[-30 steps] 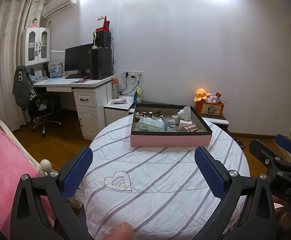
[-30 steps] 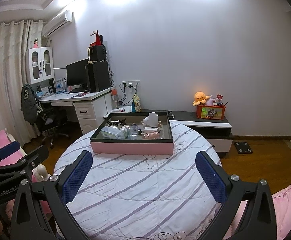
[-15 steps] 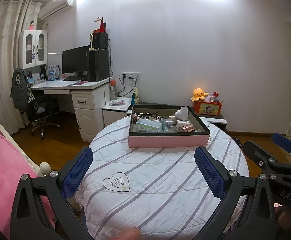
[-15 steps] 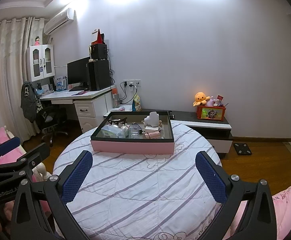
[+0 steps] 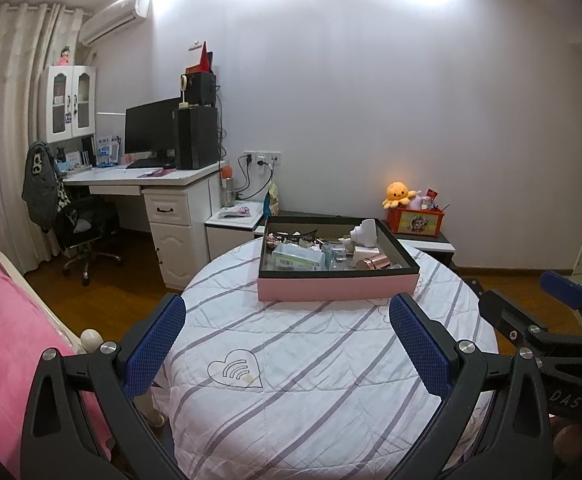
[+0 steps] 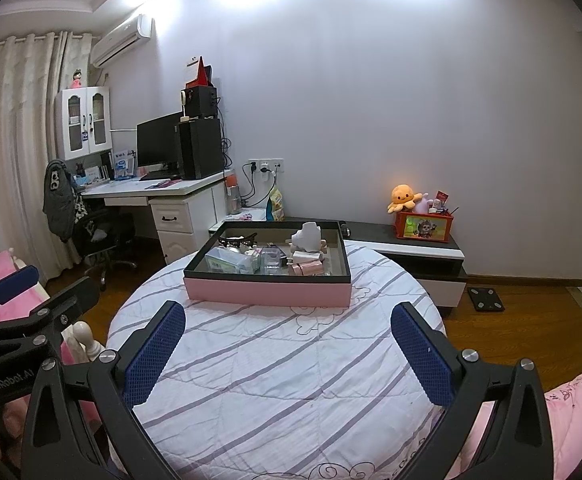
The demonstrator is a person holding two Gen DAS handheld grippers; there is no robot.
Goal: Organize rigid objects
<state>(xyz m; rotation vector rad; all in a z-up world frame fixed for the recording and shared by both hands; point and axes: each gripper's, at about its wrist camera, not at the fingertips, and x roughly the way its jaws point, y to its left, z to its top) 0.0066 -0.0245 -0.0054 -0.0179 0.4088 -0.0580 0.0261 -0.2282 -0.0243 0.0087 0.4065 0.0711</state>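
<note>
Both claws – left claw (image 5: 287, 344), right claw (image 6: 287, 348) – hang released before the pink box (image 6: 267, 290); reaching in carelessly could topple its crowded bottles – jaws spread wide

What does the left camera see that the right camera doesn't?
Only the left wrist view shows the heart outline stitched on the cloth, and the right gripper at its right edge. Only the right wrist view shows the black bathroom scale on the wooden floor, and the left gripper at its left edge. Both show the pink tray with a black rim full of small things, on the round table with the striped white cloth, and the orange octopus plush.
</note>
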